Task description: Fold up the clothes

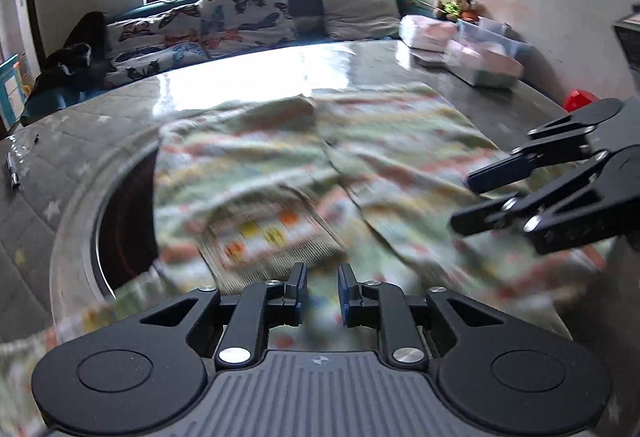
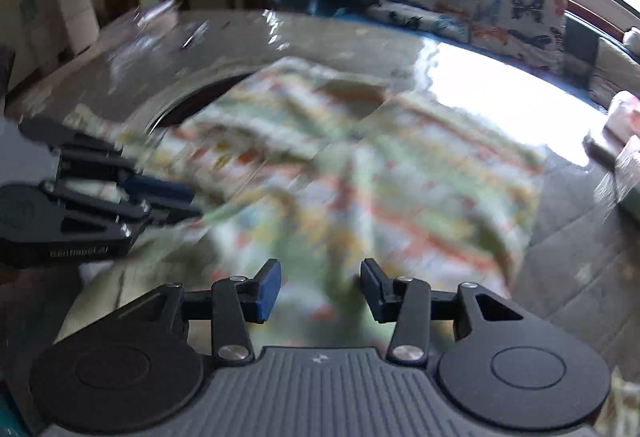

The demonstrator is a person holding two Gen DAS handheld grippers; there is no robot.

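A light green garment (image 1: 304,165) with orange, yellow and white patterned stripes lies rumpled across the grey table; it also shows in the right wrist view (image 2: 384,173). A ribbed cuff or waistband (image 1: 272,241) lies on top near the front. My left gripper (image 1: 322,289) hovers just over the garment's near part with its jaws a small gap apart and nothing between them. My right gripper (image 2: 320,289) is open and empty above the garment's near edge. Each gripper shows in the other's view, the right (image 1: 472,197) and the left (image 2: 180,201). Both views are motion-blurred.
A shiny grey table (image 1: 248,77) with a round dark recess (image 1: 124,221) at the left. A pen (image 1: 13,173) lies far left. Clear boxes and packets (image 1: 476,53) stand at the back right. A bench with butterfly cushions (image 1: 224,17) runs behind the table under a window.
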